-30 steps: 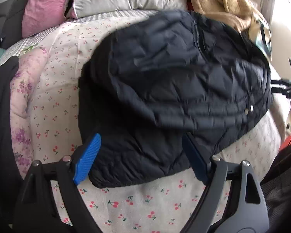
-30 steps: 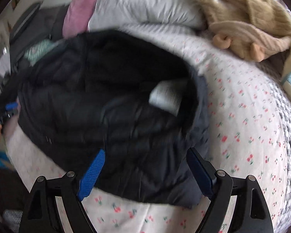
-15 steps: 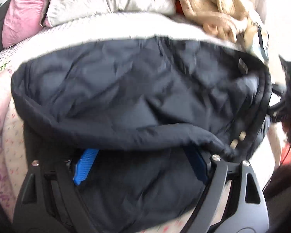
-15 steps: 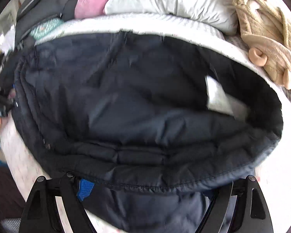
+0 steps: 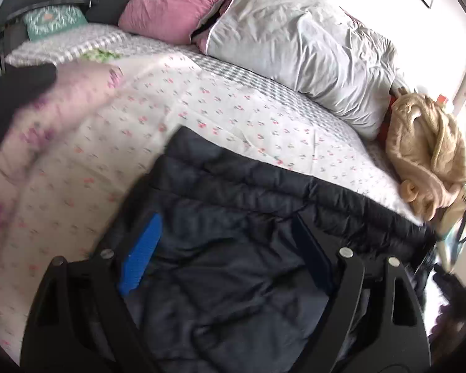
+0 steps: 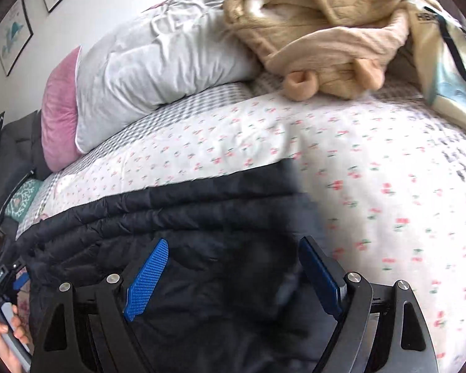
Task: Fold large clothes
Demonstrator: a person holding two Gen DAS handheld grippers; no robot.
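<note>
A black quilted puffer jacket lies on the cherry-print bedspread, bunched near the bed's front edge; it also shows in the right wrist view. My left gripper hovers over the jacket's left part with its jaws wide apart, nothing pinched between the blue pads. My right gripper hovers over the jacket's right end, jaws also wide apart and empty. The left gripper's hand shows at the lower left of the right wrist view.
A grey pillow and pink pillow lie at the bed's head. A tan knitted garment and a tote bag sit at the back right. A pink floral blanket lies at the left.
The jacket's far edge has been carried toward the front, so it now covers only the near part of the bed. Both views have tilted up to show the pillows.
</note>
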